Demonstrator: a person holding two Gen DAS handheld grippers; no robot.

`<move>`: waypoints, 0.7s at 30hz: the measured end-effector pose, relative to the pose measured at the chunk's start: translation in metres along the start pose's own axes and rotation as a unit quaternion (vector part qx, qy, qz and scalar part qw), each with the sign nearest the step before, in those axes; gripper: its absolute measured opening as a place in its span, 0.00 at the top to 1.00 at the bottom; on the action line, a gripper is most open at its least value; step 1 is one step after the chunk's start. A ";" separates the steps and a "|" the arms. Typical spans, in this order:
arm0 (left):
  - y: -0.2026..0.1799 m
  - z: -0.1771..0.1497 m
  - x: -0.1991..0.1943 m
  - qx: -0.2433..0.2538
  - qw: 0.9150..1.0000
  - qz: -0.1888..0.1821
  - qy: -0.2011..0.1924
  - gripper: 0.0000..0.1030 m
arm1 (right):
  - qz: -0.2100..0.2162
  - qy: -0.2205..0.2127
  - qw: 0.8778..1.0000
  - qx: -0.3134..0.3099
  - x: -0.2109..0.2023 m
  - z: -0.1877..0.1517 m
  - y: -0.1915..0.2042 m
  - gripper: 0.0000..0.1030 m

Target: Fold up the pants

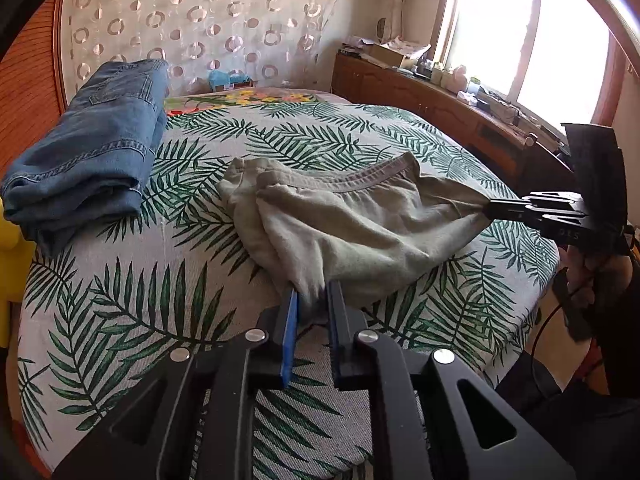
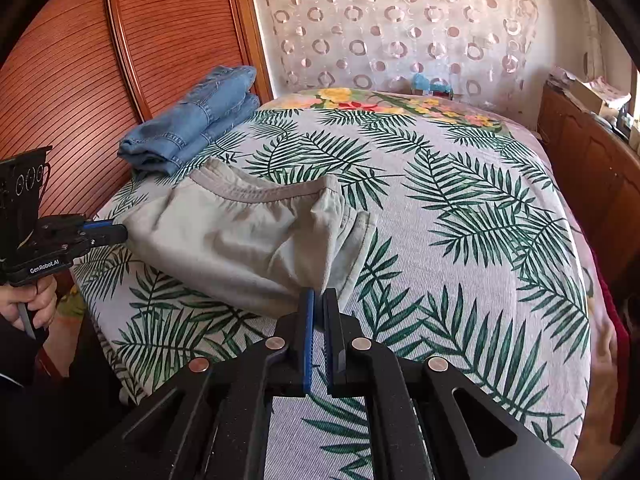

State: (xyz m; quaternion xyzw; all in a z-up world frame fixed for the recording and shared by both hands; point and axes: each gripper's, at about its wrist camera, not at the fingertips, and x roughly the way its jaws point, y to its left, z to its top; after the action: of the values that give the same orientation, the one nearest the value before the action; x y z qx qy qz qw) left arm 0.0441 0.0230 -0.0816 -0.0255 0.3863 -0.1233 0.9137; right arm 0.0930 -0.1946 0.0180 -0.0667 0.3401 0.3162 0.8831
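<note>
Far left of the bed, against the ribbed wooden headboard (image 2: 72, 64), sits a folded stack of blue jeans (image 1: 88, 148), well apart from both tools. The bedspread (image 1: 168, 320), pale with green palm fronds, carries the grey pants (image 1: 352, 224) near its middle and toward the near edge; the elastic waistband (image 1: 360, 180) runs along the far side of the garment, and the cloth is bunched and creased rather than flat. Left gripper (image 1: 314, 294): fingers drawn in on a near corner of the grey pants, fabric pinched between the blue pad and the black one and rising slightly off the bedspread. In the right wrist view the same tool comes in from the left edge, its tip (image 2: 116, 233) closed on the pants' left end, a hand (image 2: 34, 304) on the handle below it. Right gripper (image 2: 318, 300): fingers nearly together, clamped on a fold at the near edge of the pants; in the left wrist view it reaches in from the right (image 1: 490, 206) and the cloth stretches to a taut point at its tip. So the garment lies between the two tools, held at both ends, the middle sagging onto the bedspread. Right of the bed, a wooden cabinet (image 1: 420, 96) cluttered with small items runs beneath a bright window (image 1: 520, 32). A circle-patterned curtain (image 2: 400, 20) hangs behind the bed.
</note>
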 end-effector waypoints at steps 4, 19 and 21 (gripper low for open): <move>0.003 0.001 -0.001 -0.009 1.000 0.005 -0.011 0.44 | -0.002 -0.003 1.000 0.004 -0.006 -0.002 0.001 0.93; 0.022 0.055 0.038 -0.019 1.000 -0.008 -0.015 0.43 | 0.005 -0.026 1.000 -0.012 0.027 0.043 -0.003 0.74; 0.024 0.058 0.047 -0.022 1.000 -0.011 -0.005 0.56 | 0.007 -0.022 1.000 -0.014 0.040 0.052 -0.003 0.72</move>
State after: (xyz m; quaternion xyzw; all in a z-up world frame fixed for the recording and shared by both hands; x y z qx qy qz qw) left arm 0.1217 0.0316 -0.0769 -0.0504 0.3838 -0.1250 0.9135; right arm 0.1465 -0.1586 0.0318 -0.0701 0.3165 0.3285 0.8871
